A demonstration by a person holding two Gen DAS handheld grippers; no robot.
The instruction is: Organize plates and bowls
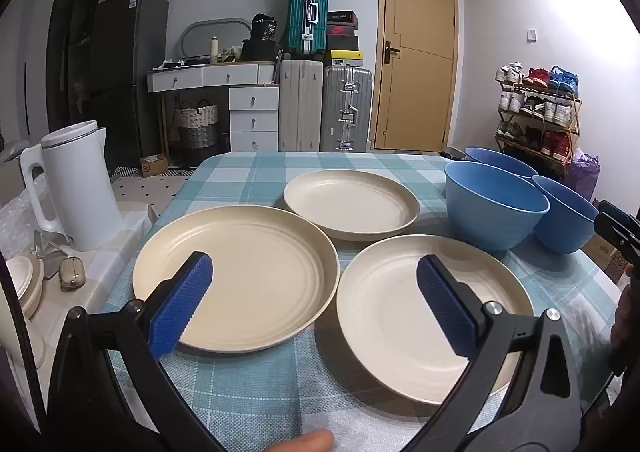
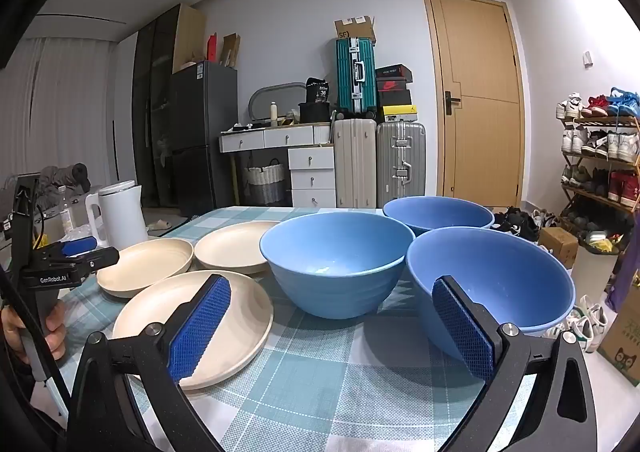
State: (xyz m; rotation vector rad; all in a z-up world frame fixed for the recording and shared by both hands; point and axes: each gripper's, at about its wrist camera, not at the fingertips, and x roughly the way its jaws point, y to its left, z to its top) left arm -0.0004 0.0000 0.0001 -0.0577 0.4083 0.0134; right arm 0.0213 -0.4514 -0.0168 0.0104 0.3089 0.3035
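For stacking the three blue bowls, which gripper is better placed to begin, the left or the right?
Probably the right gripper. It is open and faces the blue bowls, with the nearest bowl beside its right finger. The left gripper, also open, hovers over the cream plates.

Three plates (image 1: pixel 236 276) left on table (image 1: pixel 256 404), three bowls (image 2: pixel 336 260) right; kettle (image 1: pixel 76 188) beyond left edge.
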